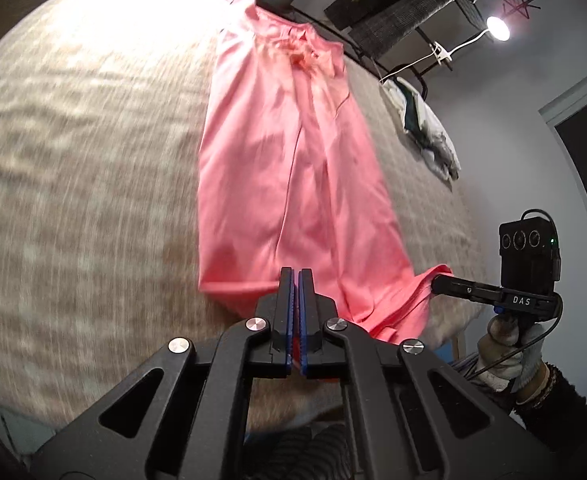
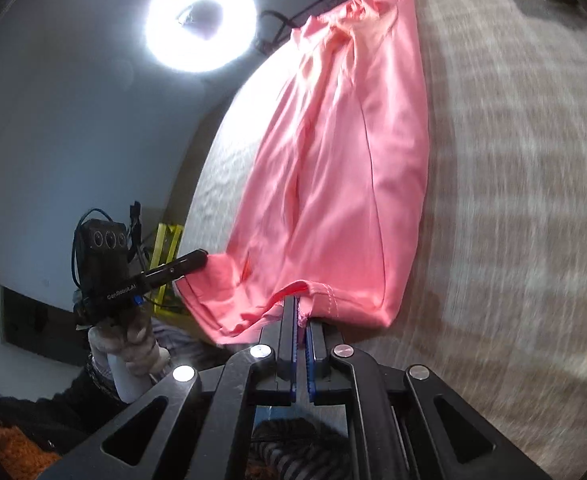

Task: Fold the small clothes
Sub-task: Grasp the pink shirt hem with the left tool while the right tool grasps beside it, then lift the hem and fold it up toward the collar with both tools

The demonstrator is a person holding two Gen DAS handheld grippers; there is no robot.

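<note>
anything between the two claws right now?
Only the near hem of the pink garment spans from left claw to right claw, seen in the right wrist view.

A pink garment (image 1: 293,168) is laid lengthwise on a beige woven surface (image 1: 85,168), and its near hem is pinched between the closed blue-padded jaws of the left gripper (image 1: 296,276). At the right, the hem's other corner is clamped by the right gripper (image 1: 437,282), which is held in a white-gloved hand (image 1: 509,350). A lit lamp (image 1: 498,29) is seen beyond the far edge, and a small pile of folded clothes (image 1: 425,128) lies near it.
</note>
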